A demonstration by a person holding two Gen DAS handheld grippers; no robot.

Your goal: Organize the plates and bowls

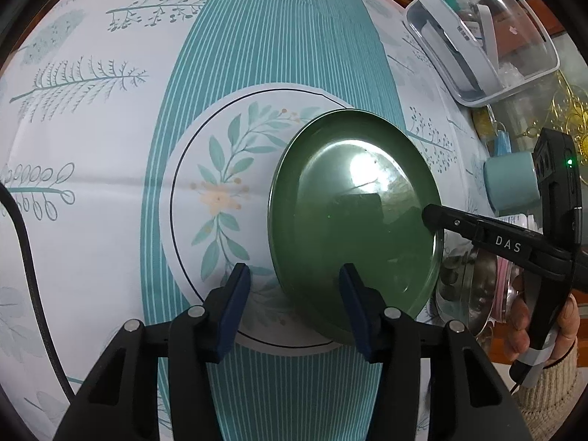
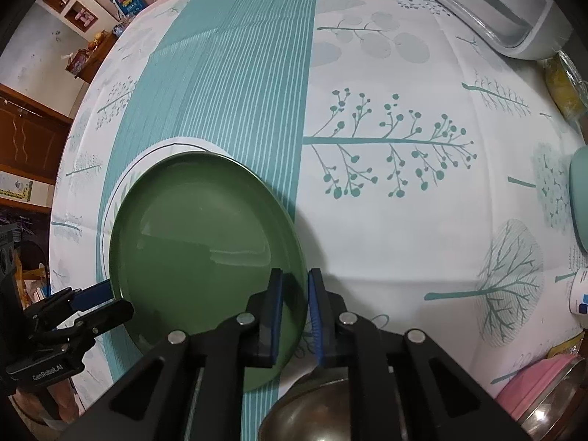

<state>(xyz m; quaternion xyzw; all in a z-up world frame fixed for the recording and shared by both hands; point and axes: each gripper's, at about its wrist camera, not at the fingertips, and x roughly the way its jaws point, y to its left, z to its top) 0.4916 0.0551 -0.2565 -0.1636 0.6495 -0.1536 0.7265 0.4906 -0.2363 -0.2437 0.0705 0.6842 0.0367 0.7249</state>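
A green plate [image 1: 352, 213] lies on the printed round wreath of the teal-and-white tablecloth [image 1: 110, 183]. My left gripper [image 1: 296, 286] straddles the plate's near-left rim, one blue pad over the plate and the other off it on the cloth, with a clear gap on both sides. In the right wrist view the same plate [image 2: 205, 242] has its right rim pinched between the pads of my right gripper [image 2: 296, 294]. The right gripper's black finger [image 1: 433, 217] lies on the plate's far right side. The left gripper [image 2: 99, 305] shows at the plate's left edge.
A steel bowl [image 2: 323, 404] sits just right of the plate, with pink dishes [image 2: 544, 382] beyond it. A light blue cup [image 1: 511, 180] and a clear lidded plastic box [image 1: 485, 33] stand at the table's right. A black cable [image 1: 29, 257] hangs at left.
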